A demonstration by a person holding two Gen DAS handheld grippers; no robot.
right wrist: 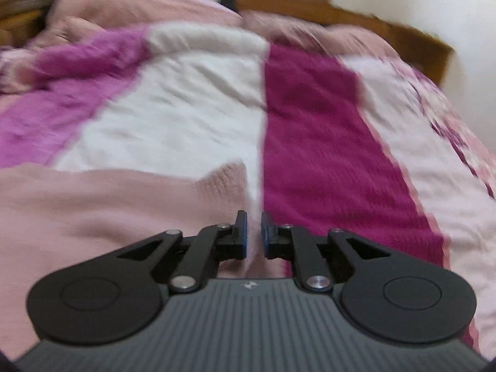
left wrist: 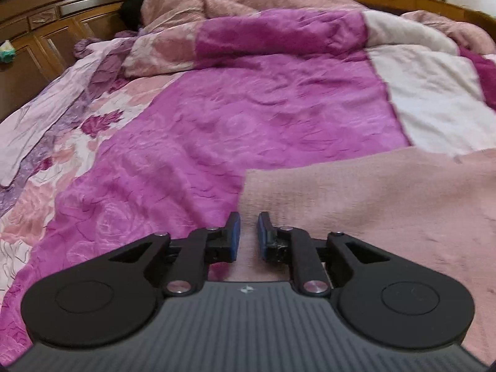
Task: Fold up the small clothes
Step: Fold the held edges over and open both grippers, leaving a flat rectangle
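A pink knit garment point(left wrist: 387, 204) lies flat on the bed's quilt point(left wrist: 248, 108), spread for folding. The left gripper point(left wrist: 248, 232) hovers above its near left edge, jaws slightly apart, empty. The right gripper point(right wrist: 254, 232) sits at the garment's right edge, jaws almost together, a grip unclear.

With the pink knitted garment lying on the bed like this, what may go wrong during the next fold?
1. The pink garment resembles the pink quilt patches, so its edge may be misjudged.
2. The left gripper stands slightly open over the garment's left edge; closing deep may also pinch the quilt.
3. The right gripper looks shut and empty; it must reopen before grasping.
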